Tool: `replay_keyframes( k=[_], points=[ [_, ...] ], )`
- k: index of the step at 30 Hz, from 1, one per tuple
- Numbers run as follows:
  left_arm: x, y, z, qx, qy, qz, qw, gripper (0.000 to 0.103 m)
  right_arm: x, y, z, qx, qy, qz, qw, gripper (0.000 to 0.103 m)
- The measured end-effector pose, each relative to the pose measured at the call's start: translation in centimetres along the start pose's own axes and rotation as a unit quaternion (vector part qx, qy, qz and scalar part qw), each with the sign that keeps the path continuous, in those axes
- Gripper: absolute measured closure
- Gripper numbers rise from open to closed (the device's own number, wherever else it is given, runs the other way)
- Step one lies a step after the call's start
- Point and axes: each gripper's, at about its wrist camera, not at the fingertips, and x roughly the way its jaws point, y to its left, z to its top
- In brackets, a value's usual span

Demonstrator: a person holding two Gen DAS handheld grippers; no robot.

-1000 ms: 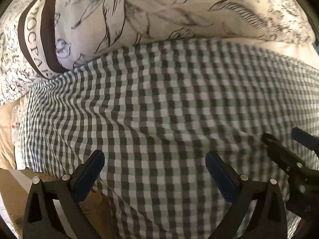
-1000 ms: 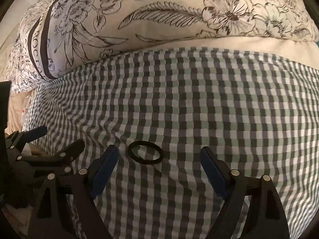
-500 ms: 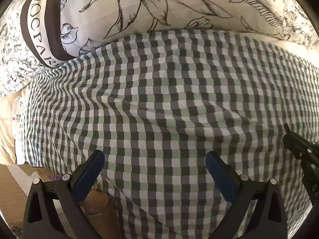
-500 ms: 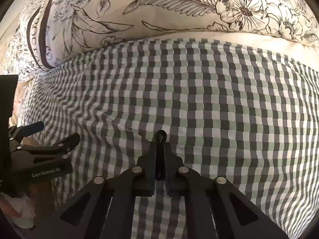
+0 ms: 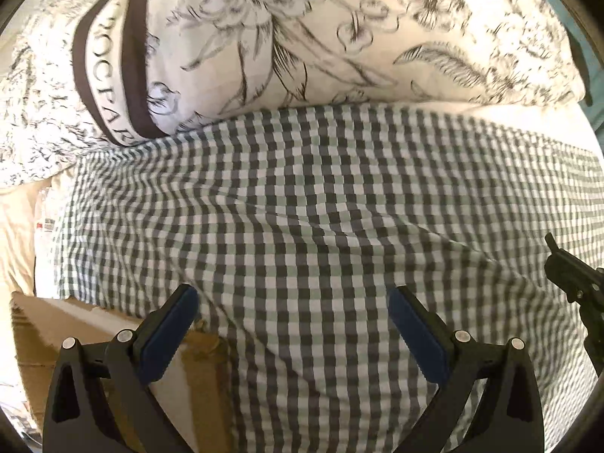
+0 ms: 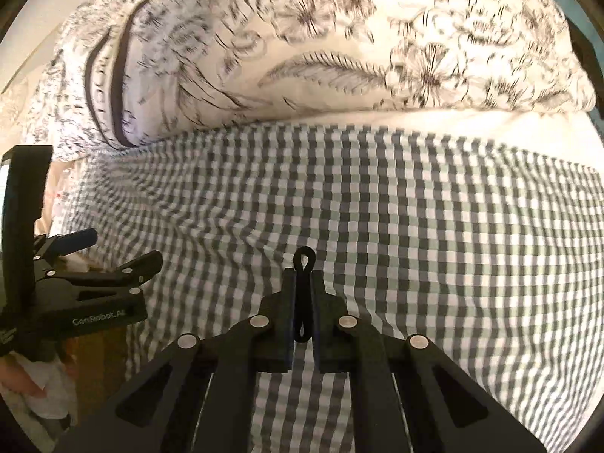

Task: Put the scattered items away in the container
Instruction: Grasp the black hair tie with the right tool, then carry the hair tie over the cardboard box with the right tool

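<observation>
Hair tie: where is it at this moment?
In the right wrist view the hair tie is pinched flat between the shut fingers of the right tool, low centre, its loop poking out above the checked cloth.

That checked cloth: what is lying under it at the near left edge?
A cardboard box shows below the checked cloth's edge, beside the open left gripper. What the cloth itself covers cannot be seen.

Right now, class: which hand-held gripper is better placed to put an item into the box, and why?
Right. The right hand-held gripper is shut on the black hair tie; the left hand-held gripper is open and empty, though nearer the cardboard box.
</observation>
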Motion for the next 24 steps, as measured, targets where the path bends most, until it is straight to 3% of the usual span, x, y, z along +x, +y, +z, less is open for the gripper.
replay_keyframes(
  k=[6, 15, 24],
  points=[
    [-4.8, 1.6, -1.3, -0.022, -0.026, 0.000, 0.9994, 0.000, -5.1, 3.2, -0.5, -0.025, -0.033, 0.015, 0.999, 0.097],
    [-11.6, 8.3, -5.9, -0.069, -0.066, 0.007, 0.9954, 0.000, -12.3, 10.9, -2.1, -0.091, -0.081, 0.059, 0.991, 0.096],
    [-14.6, 16.7, -13.2, -0.154, -0.066, 0.044, 0.9849, 0.000, -14.1, 21.5, -4.9, -0.189, -0.076, 0.128, 0.971, 0.096]
  ],
)
